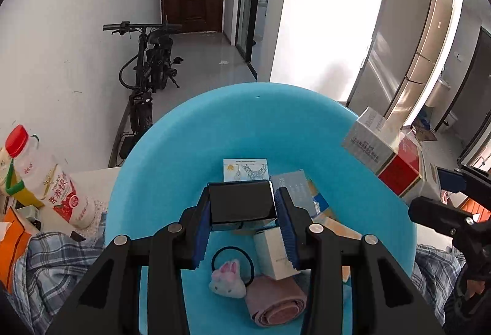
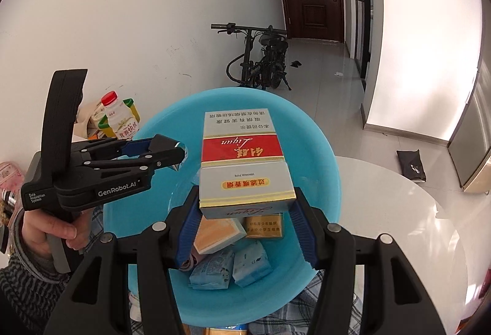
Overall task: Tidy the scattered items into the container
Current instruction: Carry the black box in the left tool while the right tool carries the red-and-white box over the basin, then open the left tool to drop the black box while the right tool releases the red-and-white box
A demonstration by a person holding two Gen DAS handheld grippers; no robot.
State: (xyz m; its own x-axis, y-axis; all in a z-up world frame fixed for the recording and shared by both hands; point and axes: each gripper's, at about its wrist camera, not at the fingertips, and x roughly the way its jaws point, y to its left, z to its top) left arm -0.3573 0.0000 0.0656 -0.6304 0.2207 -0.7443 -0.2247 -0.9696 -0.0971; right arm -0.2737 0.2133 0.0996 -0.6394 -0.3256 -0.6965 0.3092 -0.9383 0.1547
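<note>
A round blue basin [image 1: 190, 132] fills the middle of both views. My left gripper [image 1: 244, 200] is shut on a small black box [image 1: 242, 201] and hangs over the basin's inside. My right gripper [image 2: 245, 200] is shut on a red and white cigarette box [image 2: 242, 163], also above the basin [image 2: 319, 148]. The left wrist view shows that box [image 1: 380, 151] over the basin's right rim. In the basin lie a bunny hair tie [image 1: 228, 276], a pink roll [image 1: 276, 307], a small white box [image 1: 276, 252], blue tissue packs [image 2: 230, 267] and an orange box [image 2: 214, 233].
A red-capped milk bottle [image 1: 46, 178] and an orange pack [image 1: 12, 243] stand left of the basin. A plaid cloth [image 1: 55, 261] lies under it. The white round table [image 2: 399, 212] stretches right. A bicycle [image 1: 150, 65] leans by the far wall. A hand [image 2: 58, 230] holds the left gripper.
</note>
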